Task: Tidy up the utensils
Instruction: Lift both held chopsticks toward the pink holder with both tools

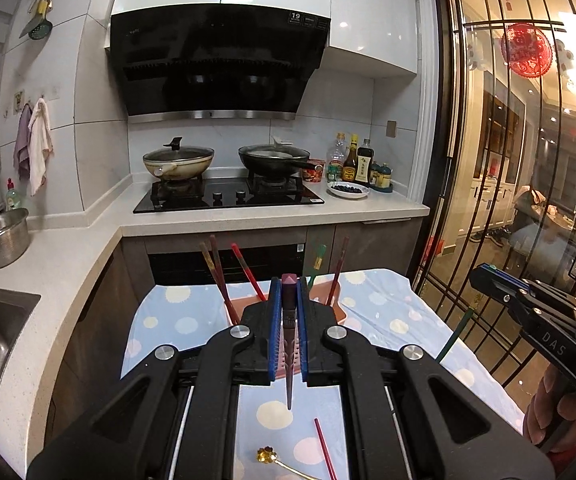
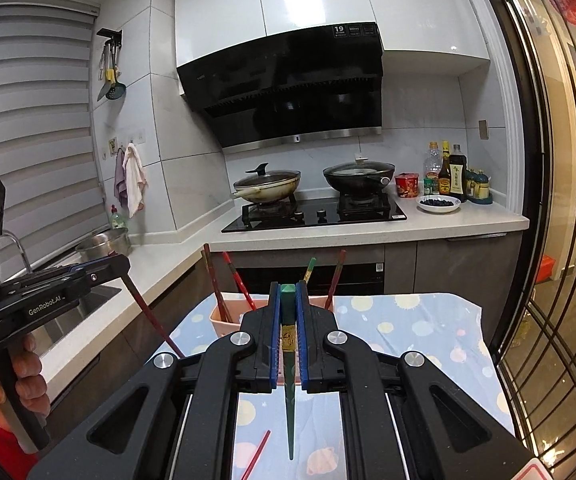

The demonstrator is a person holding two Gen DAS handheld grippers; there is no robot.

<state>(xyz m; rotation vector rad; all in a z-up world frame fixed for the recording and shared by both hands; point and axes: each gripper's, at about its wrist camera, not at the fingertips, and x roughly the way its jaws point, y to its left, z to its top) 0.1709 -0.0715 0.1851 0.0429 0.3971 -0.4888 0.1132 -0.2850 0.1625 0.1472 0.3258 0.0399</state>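
Left gripper (image 1: 288, 300) clamped on purple chopstick (image 1: 289, 344), held upright above the table w/ tip down; pink holder (image 1: 247, 306) just ahead. Right gripper (image 2: 288, 302) clamped on green chopstick (image 2: 290, 380), same pose. Sticks likely light, stiff, slick; grip near thick end.

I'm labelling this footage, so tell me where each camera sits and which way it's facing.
Left wrist: on the left gripper, looking along its fingers at the pink holder and stove; it clamps a purple chopstick; the right gripper shows at right.
Right wrist: on the right gripper, same direction, clamping a green chopstick; the left gripper and hand show at left.
Both share holder, stove, tablecloth.
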